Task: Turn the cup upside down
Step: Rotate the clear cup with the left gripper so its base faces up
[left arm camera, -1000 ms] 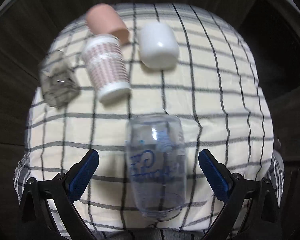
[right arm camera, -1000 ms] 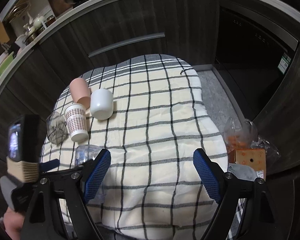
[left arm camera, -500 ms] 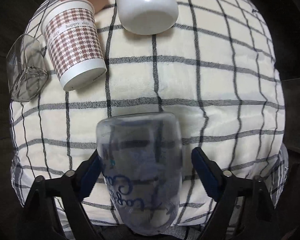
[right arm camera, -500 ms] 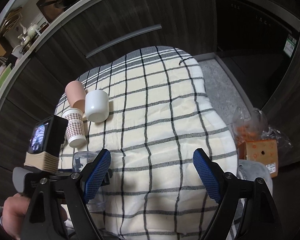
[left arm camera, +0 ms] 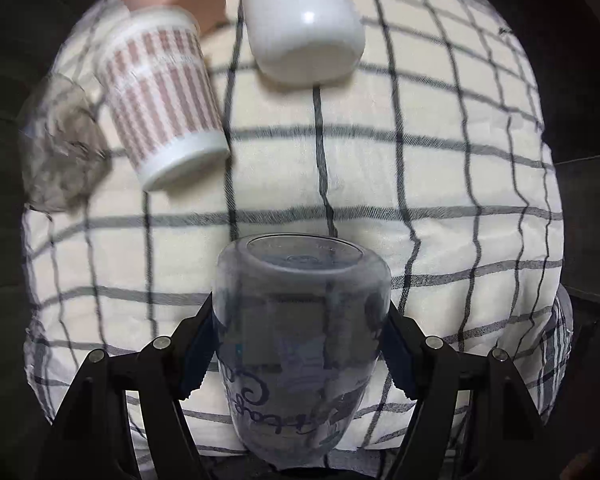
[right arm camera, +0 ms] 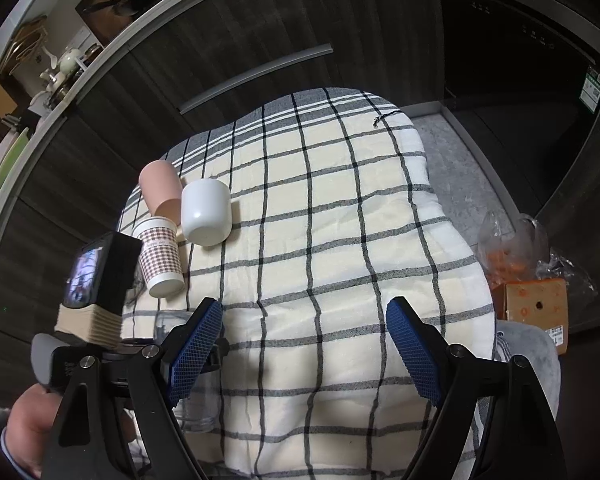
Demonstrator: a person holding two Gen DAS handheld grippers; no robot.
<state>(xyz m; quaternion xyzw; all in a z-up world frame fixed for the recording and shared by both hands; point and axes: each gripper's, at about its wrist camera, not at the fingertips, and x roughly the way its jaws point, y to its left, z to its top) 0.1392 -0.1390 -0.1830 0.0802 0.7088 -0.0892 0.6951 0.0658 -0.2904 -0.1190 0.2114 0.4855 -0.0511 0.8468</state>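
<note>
From the left wrist, the left tool clenches the clear cup by its sides, base pointing away, over the counter; half a second ago its fingers were wider. From the right wrist, the right tool hangs released and empty, unchanged, leaving the flip to the left.

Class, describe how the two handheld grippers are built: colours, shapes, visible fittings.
Both the left gripper and right gripper have black angular frames with silver screws, and jaws faced with blue textured pads. A black camera on a beige mount tops the left one.
</note>
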